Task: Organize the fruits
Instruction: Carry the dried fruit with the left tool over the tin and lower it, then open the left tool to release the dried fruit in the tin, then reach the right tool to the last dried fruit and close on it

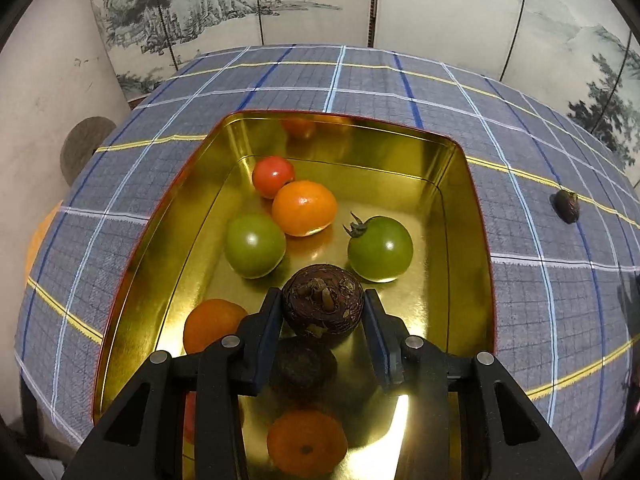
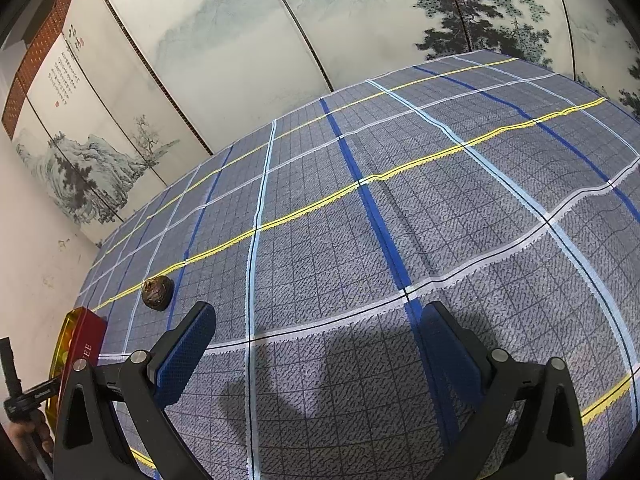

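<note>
Left gripper [image 1: 323, 306]: clenched on a dark brown fruit [image 1: 323, 300]; both blue pads press its sides, and it hangs over the near half of the tin [image 1: 476, 216].
Tin: gold inside, red rim, on the plaid cloth [image 1: 400, 80]; it lies under and ahead of the left jaws.
Ahead of the left jaws: two green tomatoes, one ahead-left [image 1: 255, 246] and one ahead-right [image 1: 380, 249] with a dry stem; beyond them an orange [image 1: 305, 209] touching a red tomato [image 1: 273, 176] at the far left.
Left of the left jaws: a second orange [image 1: 212, 322], partly behind the left finger.
Beneath the left jaws: a dark reflection of the held fruit on the tin floor; nearer the camera, a third orange [image 1: 307, 442].
Loose fruit [image 1: 567, 206]: another dark brown one on the cloth, outside the tin, well to the right of the left jaws.
Right gripper [image 2: 318, 354]: released, jaws wide apart with nothing between them, above bare cloth [image 2: 400, 208].
Ahead-left of the right jaws: the same loose fruit [image 2: 157, 292], near the left fingertip but apart from it.
Far left of the right jaws: a corner of the tin [image 2: 82, 340], red outside.
Backdrop: a painted folding screen [image 2: 280, 32] behind the table.
</note>
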`<action>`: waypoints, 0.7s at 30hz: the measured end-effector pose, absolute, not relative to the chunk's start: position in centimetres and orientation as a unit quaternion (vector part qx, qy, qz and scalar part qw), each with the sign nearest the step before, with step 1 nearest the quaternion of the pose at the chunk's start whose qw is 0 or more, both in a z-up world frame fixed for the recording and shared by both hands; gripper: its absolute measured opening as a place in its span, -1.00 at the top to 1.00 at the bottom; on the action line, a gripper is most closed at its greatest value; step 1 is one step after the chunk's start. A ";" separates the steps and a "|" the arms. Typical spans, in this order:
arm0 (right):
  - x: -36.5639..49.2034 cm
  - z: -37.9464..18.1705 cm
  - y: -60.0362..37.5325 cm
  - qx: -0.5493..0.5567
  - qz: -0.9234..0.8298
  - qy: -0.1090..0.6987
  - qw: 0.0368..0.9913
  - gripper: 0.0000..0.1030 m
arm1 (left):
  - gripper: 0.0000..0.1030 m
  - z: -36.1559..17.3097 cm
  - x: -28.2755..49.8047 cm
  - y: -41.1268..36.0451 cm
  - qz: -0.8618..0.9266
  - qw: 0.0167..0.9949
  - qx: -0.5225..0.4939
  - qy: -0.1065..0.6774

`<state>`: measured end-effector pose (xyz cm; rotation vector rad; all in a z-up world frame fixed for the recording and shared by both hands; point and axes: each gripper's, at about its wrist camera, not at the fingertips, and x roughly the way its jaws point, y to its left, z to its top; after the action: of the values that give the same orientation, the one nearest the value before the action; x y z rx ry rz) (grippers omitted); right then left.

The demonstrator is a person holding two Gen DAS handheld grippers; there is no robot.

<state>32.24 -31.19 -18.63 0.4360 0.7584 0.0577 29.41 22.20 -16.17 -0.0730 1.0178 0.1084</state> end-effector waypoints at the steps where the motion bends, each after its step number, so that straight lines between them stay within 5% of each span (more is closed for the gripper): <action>1: 32.2 -18.6 -31.2 0.211 0.028 0.367 0.905 -0.99 | 0.20 -16.2 29.4 22.3 0.051 0.871 -0.039 0.487; 7: 32.3 -18.7 -31.2 0.211 0.027 0.368 0.905 -0.99 | 0.16 -15.8 28.8 22.7 0.034 0.879 -0.062 0.472; 9: 32.3 -18.8 -31.2 0.210 0.026 0.369 0.905 -0.99 | -0.13 -15.3 28.3 22.9 0.028 0.884 -0.069 0.461; 11: 32.3 -18.8 -31.2 0.210 0.026 0.370 0.905 -0.99 | -0.20 -14.3 27.2 23.6 0.028 0.894 -0.087 0.438; 21: 32.5 -17.6 -26.5 0.109 0.041 0.378 0.919 -0.99 | -0.53 -9.9 10.2 26.8 0.027 0.948 -0.132 0.287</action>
<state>32.49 -26.47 -17.62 0.2232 0.7772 0.0846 10.21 26.81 -9.89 -0.2691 0.5841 0.0542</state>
